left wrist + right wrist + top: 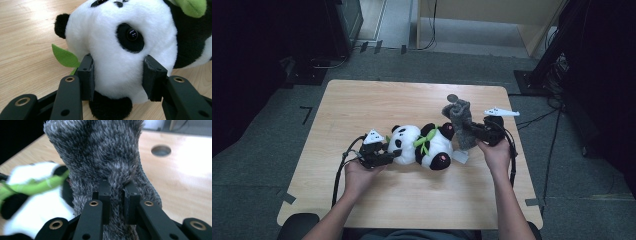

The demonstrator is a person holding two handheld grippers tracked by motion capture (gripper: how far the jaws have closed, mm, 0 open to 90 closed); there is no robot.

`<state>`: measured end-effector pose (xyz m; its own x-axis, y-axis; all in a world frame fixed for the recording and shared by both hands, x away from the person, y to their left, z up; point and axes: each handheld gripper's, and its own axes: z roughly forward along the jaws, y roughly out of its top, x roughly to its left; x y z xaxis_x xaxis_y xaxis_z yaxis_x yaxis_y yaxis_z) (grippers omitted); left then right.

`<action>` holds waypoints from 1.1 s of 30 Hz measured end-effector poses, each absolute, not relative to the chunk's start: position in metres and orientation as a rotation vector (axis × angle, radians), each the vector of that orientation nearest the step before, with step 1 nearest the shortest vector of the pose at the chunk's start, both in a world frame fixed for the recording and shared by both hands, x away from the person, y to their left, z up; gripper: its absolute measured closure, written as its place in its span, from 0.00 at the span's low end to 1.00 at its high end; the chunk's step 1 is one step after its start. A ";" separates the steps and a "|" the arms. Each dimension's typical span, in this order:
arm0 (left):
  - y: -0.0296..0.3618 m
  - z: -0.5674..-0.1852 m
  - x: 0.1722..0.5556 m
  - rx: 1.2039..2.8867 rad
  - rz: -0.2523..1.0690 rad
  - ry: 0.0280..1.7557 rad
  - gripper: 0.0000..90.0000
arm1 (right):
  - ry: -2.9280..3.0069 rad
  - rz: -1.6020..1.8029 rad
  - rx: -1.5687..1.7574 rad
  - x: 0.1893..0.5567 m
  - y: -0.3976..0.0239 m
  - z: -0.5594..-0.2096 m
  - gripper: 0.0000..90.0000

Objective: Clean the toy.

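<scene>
High view: two hand-held grippers are gripping soft things on a wooden table (362,100).

Left gripper (388,156) is clamping the plush panda (419,145)'s head (lying mid-table) — right gripper (470,130) is pinching an upright grey fuzzy sock (458,120) beside it.

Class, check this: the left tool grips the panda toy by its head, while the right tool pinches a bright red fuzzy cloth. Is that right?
Not quite. The cloth that the right tool pinches is grey, not red, as the right gripper view shows. The left tool does grip the panda toy by its head.
</scene>
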<state>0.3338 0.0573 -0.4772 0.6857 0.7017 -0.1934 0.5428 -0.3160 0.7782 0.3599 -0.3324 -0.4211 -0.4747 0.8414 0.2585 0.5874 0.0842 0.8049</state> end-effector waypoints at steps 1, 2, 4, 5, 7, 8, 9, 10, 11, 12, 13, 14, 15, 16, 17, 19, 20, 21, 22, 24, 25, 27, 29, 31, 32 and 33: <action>0.057 -0.477 0.334 2.002 0.225 0.959 0.58 | 2.090 1.353 1.419 0.358 -0.331 -0.416 0.90; 0.057 -0.477 0.334 2.002 0.226 0.959 0.58 | 2.092 1.365 1.402 0.357 -0.329 -0.412 0.90; 0.057 -0.478 0.334 2.002 0.228 0.956 0.58 | 2.101 1.381 1.363 0.354 -0.321 -0.405 0.90; 0.057 -0.478 0.334 2.002 0.229 0.956 0.58 | 2.107 1.384 1.351 0.354 -0.318 -0.403 0.90; 0.057 -0.478 0.333 2.002 0.229 0.956 0.57 | 2.130 1.385 1.323 0.354 -0.309 -0.402 0.90; 0.057 -0.478 0.334 2.003 0.230 0.955 0.57 | 2.143 1.383 1.304 0.354 -0.304 -0.402 0.90; 0.057 -0.478 0.333 2.003 0.230 0.955 0.57 | 2.157 1.375 1.293 0.354 -0.299 -0.403 0.90; 0.057 -0.478 0.333 2.002 0.229 0.956 0.57 | 2.173 1.361 1.284 0.355 -0.294 -0.404 0.90; 0.057 -0.478 0.333 2.002 0.229 0.954 0.57 | 2.189 1.344 1.271 0.356 -0.290 -0.406 0.90; 0.058 -0.478 0.334 1.999 0.226 0.953 0.57 | 2.202 1.329 1.267 0.357 -0.287 -0.409 0.90; 0.058 -0.478 0.334 1.996 0.222 0.954 0.57 | 2.209 1.324 1.269 0.358 -0.284 -0.413 0.90; 0.058 -0.478 0.334 1.992 0.217 0.953 0.57 | 2.210 1.329 1.261 0.359 -0.283 -0.415 0.90; 0.058 -0.479 0.335 1.989 0.214 0.951 0.57 | 2.205 1.327 1.269 0.359 -0.284 -0.417 0.90; 0.058 -0.479 0.335 1.987 0.213 0.951 0.57 | 2.202 1.325 1.271 0.360 -0.285 -0.418 0.90; 0.058 -0.479 0.335 1.986 0.213 0.950 0.57 | 2.196 1.322 1.279 0.360 -0.287 -0.420 0.90; 0.058 -0.479 0.335 1.984 0.213 0.951 0.56 | 2.183 1.326 1.306 0.361 -0.292 -0.423 0.90; 0.058 -0.479 0.335 1.984 0.213 0.952 0.56 | 2.179 1.331 1.315 0.362 -0.294 -0.424 0.90; 0.058 -0.478 0.335 1.985 0.214 0.952 0.56 | 2.176 1.329 1.319 0.362 -0.296 -0.426 0.90; 0.058 -0.478 0.336 1.985 0.214 0.954 0.56 | 2.176 1.327 1.331 0.362 -0.298 -0.426 0.90; 0.058 -0.478 0.336 1.983 0.213 0.957 0.56 | 2.172 1.323 1.340 0.362 -0.301 -0.428 0.90; 0.058 -0.477 0.336 1.982 0.211 0.959 0.57 | 2.169 1.316 1.343 0.362 -0.303 -0.430 0.90; 0.057 -0.477 0.337 1.985 0.211 0.963 0.57 | 2.164 1.299 1.367 0.361 -0.308 -0.432 0.90; 0.057 -0.475 0.337 1.989 0.216 0.967 0.58 | 2.166 1.271 1.390 0.361 -0.312 -0.435 0.90; 0.056 -0.475 0.338 1.990 0.225 0.972 0.59 | 2.162 1.253 1.425 0.362 -0.318 -0.438 0.90; 0.056 -0.475 0.339 1.992 0.229 0.972 0.60 | 2.159 1.247 1.445 0.361 -0.321 -0.439 0.90; 0.056 -0.475 0.340 1.991 0.231 0.973 0.60 | 2.156 1.243 1.459 0.361 -0.323 -0.440 0.90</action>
<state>0.3395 0.0561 -0.4747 0.6758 0.7105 -0.1963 0.5464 -0.3042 0.7803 0.3608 -0.3233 -0.4395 -0.4637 0.8531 0.2391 0.6342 0.1312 0.7619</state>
